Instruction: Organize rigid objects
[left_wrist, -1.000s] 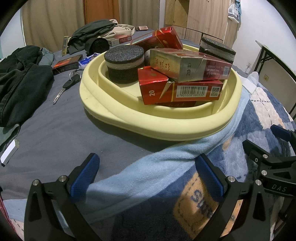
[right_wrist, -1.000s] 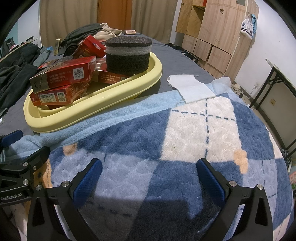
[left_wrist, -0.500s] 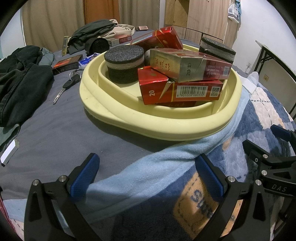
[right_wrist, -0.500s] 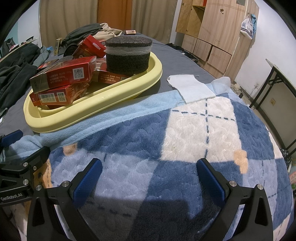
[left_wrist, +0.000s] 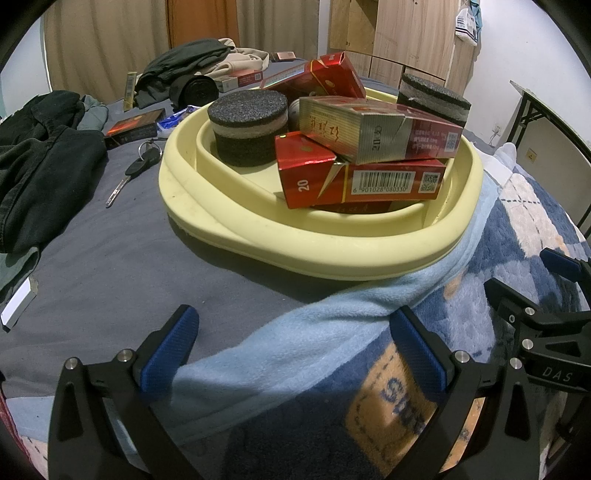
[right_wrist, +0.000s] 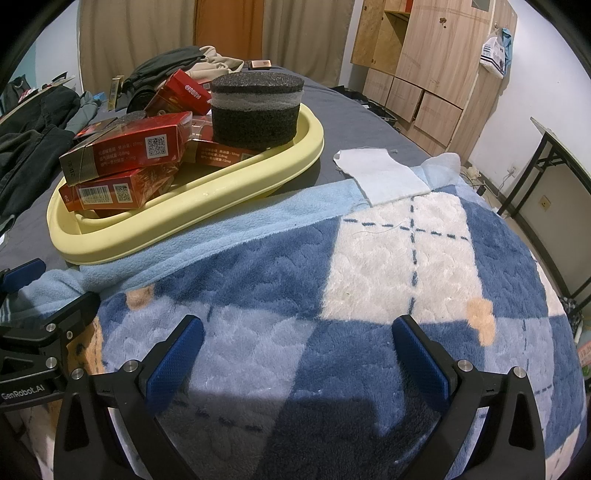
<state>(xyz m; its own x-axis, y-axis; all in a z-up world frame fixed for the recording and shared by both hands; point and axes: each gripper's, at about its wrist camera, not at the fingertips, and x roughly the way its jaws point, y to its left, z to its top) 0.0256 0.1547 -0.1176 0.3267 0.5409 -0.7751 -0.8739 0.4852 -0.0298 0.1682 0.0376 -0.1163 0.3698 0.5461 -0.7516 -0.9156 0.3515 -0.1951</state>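
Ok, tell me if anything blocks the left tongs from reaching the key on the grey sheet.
Nothing visible does. The left tongs are open and empty, and only bare grey sheet lies before the key, beside the yellow tray.

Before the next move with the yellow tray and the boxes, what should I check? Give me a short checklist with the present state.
1. Left gripper open and empty: ok.
2. Right gripper open and empty: ok.
3. Yellow tray lies flat: not ok, one edge rests on the light blue towel.
4. Top box stable: cannot tell, it lies askew on the barcode box.
5. Key outside tray: ok.
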